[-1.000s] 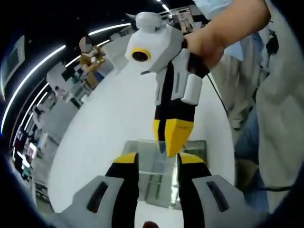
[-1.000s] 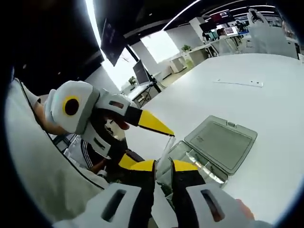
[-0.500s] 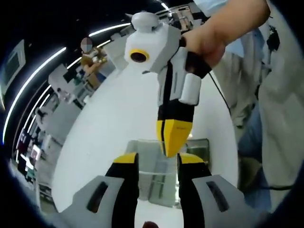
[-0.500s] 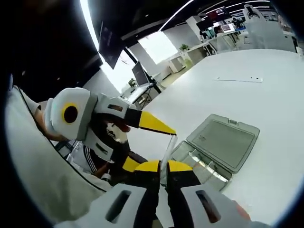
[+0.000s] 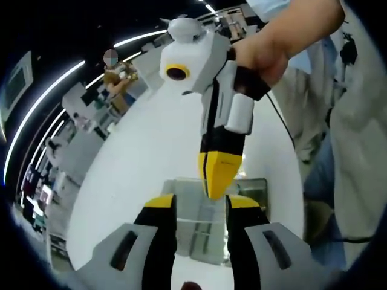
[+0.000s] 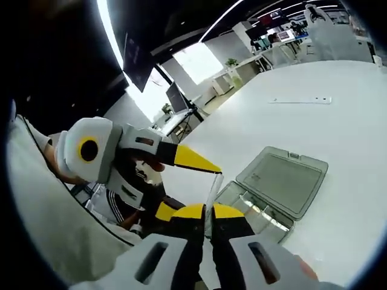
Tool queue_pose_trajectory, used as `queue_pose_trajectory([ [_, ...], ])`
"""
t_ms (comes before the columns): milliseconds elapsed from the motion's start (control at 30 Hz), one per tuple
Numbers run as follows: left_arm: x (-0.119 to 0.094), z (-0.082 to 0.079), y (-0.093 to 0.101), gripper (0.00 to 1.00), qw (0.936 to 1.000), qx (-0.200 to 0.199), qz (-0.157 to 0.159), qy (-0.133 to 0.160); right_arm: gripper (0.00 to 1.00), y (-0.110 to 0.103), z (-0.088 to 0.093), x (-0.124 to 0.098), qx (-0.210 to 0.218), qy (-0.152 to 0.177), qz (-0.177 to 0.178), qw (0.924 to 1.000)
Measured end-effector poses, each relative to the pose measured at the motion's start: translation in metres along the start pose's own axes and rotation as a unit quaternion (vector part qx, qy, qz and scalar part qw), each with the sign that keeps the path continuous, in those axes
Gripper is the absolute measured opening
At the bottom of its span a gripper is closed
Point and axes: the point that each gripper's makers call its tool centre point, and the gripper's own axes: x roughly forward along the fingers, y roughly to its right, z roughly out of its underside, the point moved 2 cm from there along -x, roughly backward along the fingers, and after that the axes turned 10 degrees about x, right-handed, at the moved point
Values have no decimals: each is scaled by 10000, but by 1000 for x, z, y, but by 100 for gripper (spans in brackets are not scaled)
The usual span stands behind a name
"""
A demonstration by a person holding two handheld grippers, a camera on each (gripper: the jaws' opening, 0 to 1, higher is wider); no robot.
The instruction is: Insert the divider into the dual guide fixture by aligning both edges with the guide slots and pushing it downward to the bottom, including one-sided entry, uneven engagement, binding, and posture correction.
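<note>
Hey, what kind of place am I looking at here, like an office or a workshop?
Probably an open-plan office or lab: a big white table, desks with monitors by a bright window, and ceiling strip lights.

Both views are bright on the white tabletop (image 5: 145, 175) and dark toward the ceiling. In the left gripper view, curved ceiling light strips (image 5: 42, 103) bow along the upper left, bent by strong fisheye distortion. In the right gripper view, a glaring light strip (image 6: 112, 42) and a blown-out window (image 6: 196, 60) sit at the upper centre. Near parts stay fairly sharp; the far background is soft. Shadows on the tabletop are faint.
</note>
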Motion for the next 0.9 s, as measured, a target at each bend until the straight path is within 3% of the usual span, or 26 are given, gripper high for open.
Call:
queue_pose_trajectory([
  [300,-1,0,1,30,10000,1,-21,11,0,0,1,0,155,70,-24,9999],
  [367,-2,-2,-1,28,9999,-75,-52,67,0,0,1,0,-33,57,-83,9999],
  [400,-3,-1,0,29,9999,-109,-26,53,0,-1,3,0,149,36,-56,9999],
  [733,-5,2,-1,31,9998,-202,37,36,0,-2,0,-2,-29,138,-73,9999],
  [900,-10,6,-5,30,9988,-457,150,107,0,-1,0,-5,-191,172,-36,9997],
])
